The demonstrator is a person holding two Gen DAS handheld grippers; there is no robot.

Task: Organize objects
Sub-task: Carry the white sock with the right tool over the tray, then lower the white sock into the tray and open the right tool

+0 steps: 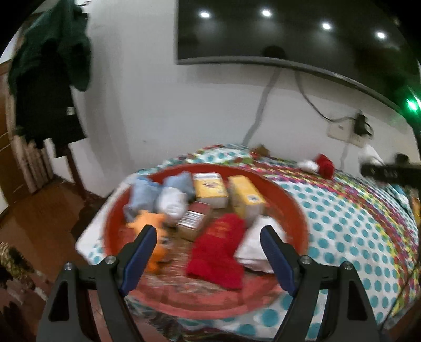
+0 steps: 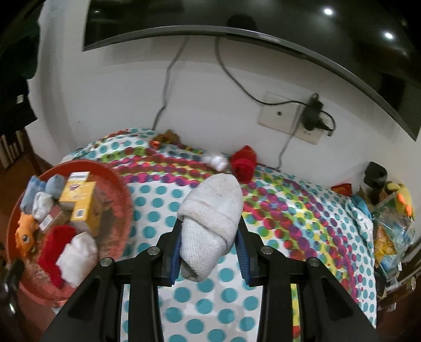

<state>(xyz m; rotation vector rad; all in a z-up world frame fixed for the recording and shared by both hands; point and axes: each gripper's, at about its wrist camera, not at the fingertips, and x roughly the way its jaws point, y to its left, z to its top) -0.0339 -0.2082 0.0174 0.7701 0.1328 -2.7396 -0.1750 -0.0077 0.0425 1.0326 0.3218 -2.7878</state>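
Observation:
My right gripper (image 2: 210, 236) is shut on a rolled white sock (image 2: 213, 210) and holds it above the polka-dot bedspread (image 2: 302, 223). My left gripper (image 1: 208, 236) is open and empty, hovering over a red round tub (image 1: 294, 207). The tub (image 2: 123, 192) holds two yellow boxes (image 1: 210, 186), rolled blue and white socks (image 1: 163, 194), a red sock (image 1: 218, 247), a white sock (image 1: 255, 244) and an orange toy (image 1: 155, 236). A rolled red sock (image 2: 244, 160) and a small white sock (image 2: 217, 160) lie on the bed near the wall.
A dark TV (image 2: 263, 18) hangs on the white wall above a wall socket (image 2: 289, 118) with cables. At the bed's right edge lie a clear bag (image 2: 392, 226) and a yellow plush (image 2: 402, 197). Dark clothes (image 1: 52, 65) hang at left.

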